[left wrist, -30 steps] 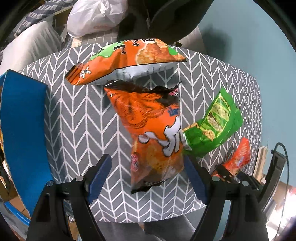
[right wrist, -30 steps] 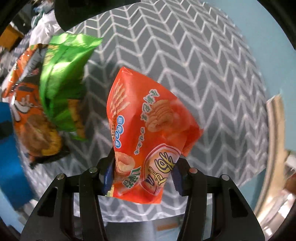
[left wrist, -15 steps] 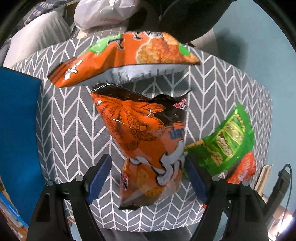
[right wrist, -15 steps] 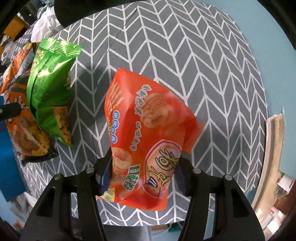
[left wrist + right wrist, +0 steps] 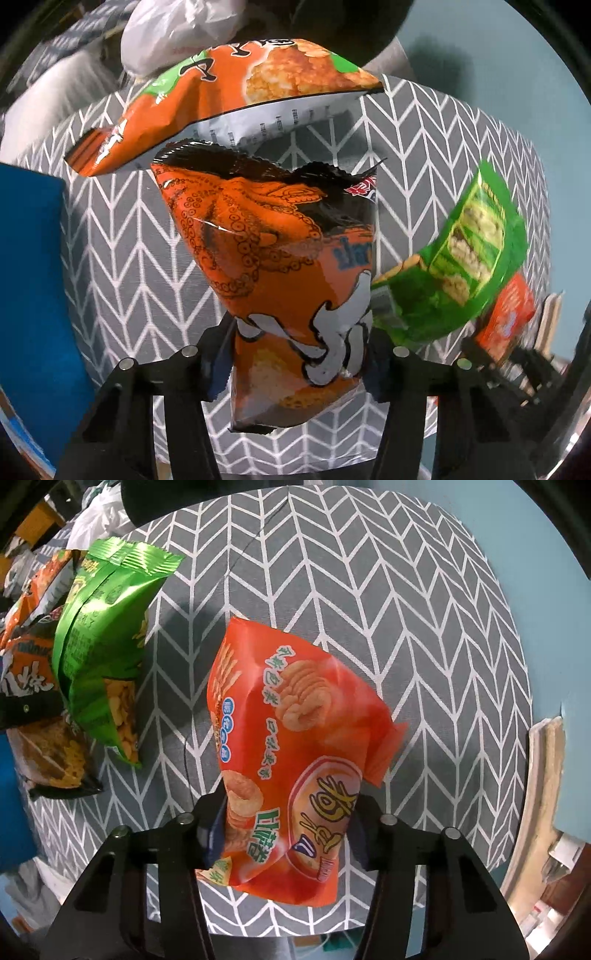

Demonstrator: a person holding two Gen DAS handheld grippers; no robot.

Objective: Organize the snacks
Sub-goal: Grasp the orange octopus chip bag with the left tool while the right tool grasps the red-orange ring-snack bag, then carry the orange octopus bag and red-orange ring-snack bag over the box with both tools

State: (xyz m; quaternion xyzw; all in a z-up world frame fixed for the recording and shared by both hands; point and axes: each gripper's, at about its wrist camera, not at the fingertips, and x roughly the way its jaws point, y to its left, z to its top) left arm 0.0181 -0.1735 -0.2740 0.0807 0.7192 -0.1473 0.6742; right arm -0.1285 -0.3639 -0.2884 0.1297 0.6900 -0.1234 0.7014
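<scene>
My left gripper points down at the table, and its jaws are closing on the lower part of an orange bag with an octopus print; both pads touch the bag's sides. Beyond it lies an orange rice-cracker bag. A green snack bag leans to its right. My right gripper is closing too, its pads pressed on a red-orange chip bag. The green bag and the octopus bag stand at the left of the right wrist view.
A round table with a grey chevron cloth carries all the bags. A blue box stands against its left edge. A white plastic bag lies behind the table, and a pale wooden frame stands at the right by the teal wall.
My left gripper sank over the octopus bag and its wide jaws closed in onto the bag's sides. My right gripper came lower, still holding the red-orange bag.
</scene>
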